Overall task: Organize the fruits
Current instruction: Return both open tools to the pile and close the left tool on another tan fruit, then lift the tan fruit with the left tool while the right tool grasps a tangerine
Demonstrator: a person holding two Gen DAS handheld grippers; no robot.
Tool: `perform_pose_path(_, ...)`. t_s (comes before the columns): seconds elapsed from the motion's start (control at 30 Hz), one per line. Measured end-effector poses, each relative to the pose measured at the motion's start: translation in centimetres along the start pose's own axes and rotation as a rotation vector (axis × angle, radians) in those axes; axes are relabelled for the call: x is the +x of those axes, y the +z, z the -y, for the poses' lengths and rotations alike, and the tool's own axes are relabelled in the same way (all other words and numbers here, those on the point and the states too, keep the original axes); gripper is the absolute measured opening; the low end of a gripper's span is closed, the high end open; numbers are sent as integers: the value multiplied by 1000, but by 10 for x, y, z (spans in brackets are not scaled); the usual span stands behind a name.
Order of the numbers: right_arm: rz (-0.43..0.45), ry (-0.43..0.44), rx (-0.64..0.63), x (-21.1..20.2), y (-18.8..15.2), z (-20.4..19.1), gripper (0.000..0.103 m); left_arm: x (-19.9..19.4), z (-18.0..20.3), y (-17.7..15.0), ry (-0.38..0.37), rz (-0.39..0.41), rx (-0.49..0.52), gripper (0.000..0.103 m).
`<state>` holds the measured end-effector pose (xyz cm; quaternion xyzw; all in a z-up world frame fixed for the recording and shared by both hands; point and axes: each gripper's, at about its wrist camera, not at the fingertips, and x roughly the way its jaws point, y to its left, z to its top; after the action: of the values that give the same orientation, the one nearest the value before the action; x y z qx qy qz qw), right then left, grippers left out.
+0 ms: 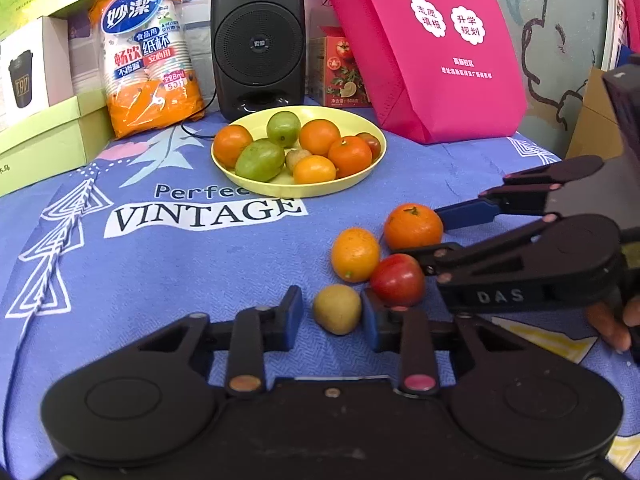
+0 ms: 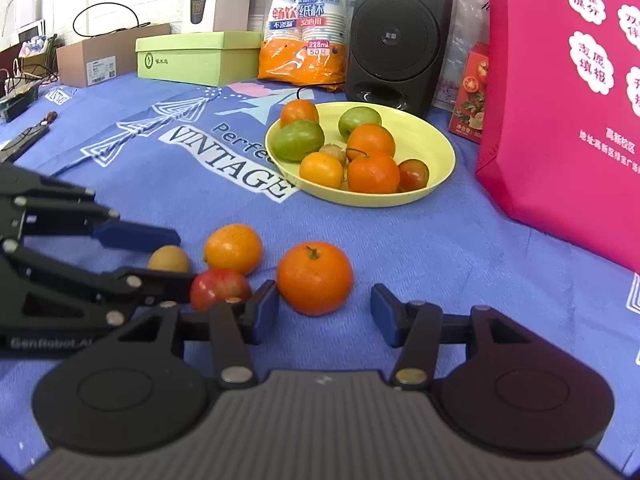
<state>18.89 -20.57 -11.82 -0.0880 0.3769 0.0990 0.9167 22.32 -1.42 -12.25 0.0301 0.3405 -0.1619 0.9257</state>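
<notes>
A small brownish-yellow fruit (image 1: pixel 337 309) lies on the blue cloth between the fingers of my left gripper (image 1: pixel 331 314). The right pad touches it, while a thin strip of cloth shows at the left pad. A tangerine (image 2: pixel 315 278) sits between the fingertips of my open right gripper (image 2: pixel 324 312), close to the left pad and apart from the right one. A red tomato (image 1: pixel 398 280) and a yellow-orange citrus (image 1: pixel 355 254) lie between the two grippers. The yellow plate (image 1: pixel 300 191) farther back holds several oranges, green fruits and a tomato.
Behind the plate stand a black speaker (image 1: pixel 258 40), a pack of paper cups (image 1: pixel 148 52), a pink bag (image 1: pixel 432 40) and a small red box (image 1: pixel 340 68). Green and white boxes (image 1: pixel 36 120) line the left edge. A thin cable (image 1: pixel 40 264) crosses the cloth at left.
</notes>
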Motion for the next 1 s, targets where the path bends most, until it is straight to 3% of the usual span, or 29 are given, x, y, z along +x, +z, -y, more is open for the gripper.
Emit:
perform_pose_path(0.27,5,9,48,12,7,5,51,1,-4,0,-6,-1,-26,29)
perform_pose_path(0.37,6,23,33,14,9,3,41,1,-3,0,-4,-2,-31,29)
perform_pose_path(0.53,12,17,45,12,7,2,41,0,-4,0,-3,-2,-37,29)
perform_pose_path(1.0,35,-6,180,-28,-21,3,40,-21,-2,-7,-2,6,-50,24)
